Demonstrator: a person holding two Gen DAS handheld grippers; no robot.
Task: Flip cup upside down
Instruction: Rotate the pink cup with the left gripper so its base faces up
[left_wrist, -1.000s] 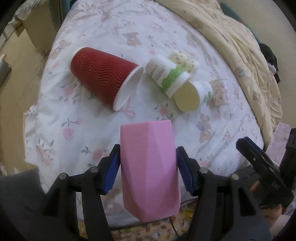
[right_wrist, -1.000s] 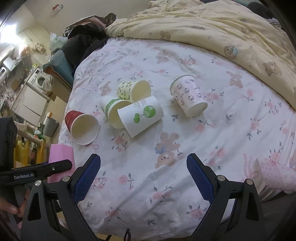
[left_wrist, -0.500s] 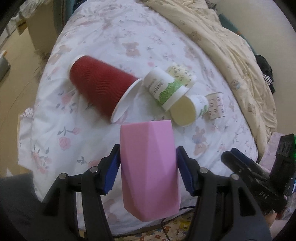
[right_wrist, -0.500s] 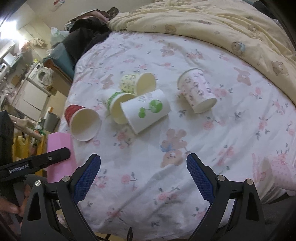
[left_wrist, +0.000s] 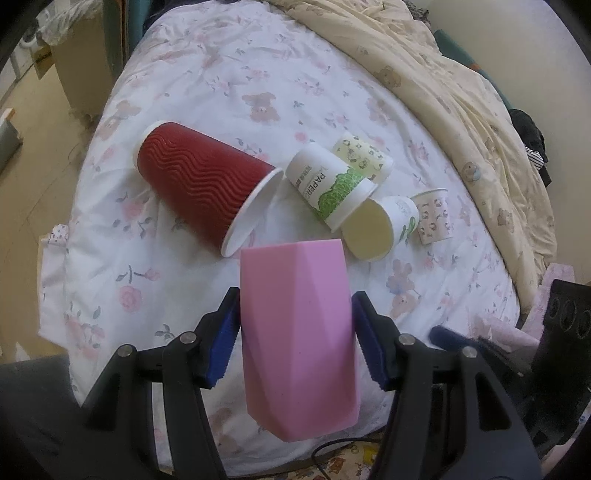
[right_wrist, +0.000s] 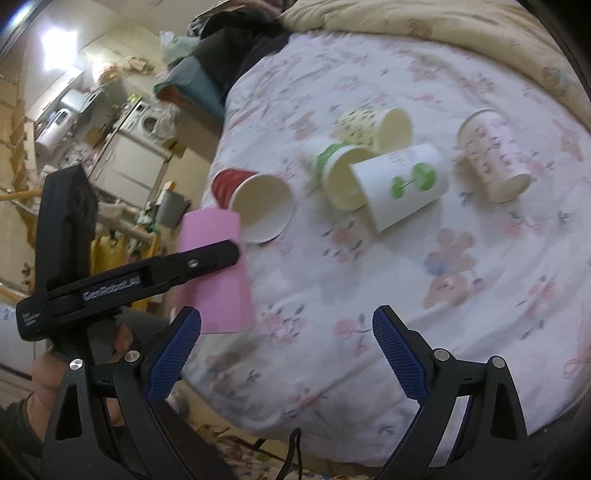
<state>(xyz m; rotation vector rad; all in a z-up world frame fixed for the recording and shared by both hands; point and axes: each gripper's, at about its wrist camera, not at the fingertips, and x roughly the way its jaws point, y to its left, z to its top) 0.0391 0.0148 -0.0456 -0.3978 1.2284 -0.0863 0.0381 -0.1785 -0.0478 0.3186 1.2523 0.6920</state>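
Note:
My left gripper (left_wrist: 295, 343) is shut on a pink faceted cup (left_wrist: 297, 332) and holds it above the near edge of the bed. The pink cup also shows in the right wrist view (right_wrist: 218, 273), clamped by the left gripper's black finger (right_wrist: 177, 269). My right gripper (right_wrist: 286, 350) is open and empty, just right of the pink cup. A red ribbed paper cup (left_wrist: 201, 192) lies on its side on the floral sheet (left_wrist: 221, 74), beyond the pink cup.
Several paper cups lie on their sides mid-bed: a green-leaf cup (left_wrist: 328, 184), a cup with green trees (right_wrist: 402, 184), a yellow patterned cup (right_wrist: 373, 125) and a pink patterned cup (right_wrist: 491, 155). A cream quilt (left_wrist: 461, 92) is bunched at the right. Furniture and floor lie left.
Both grippers have moved closer together and nearer the bed. The right gripper has swung left, so the pink cup and left gripper now fill more of its view. The grips are unchanged.

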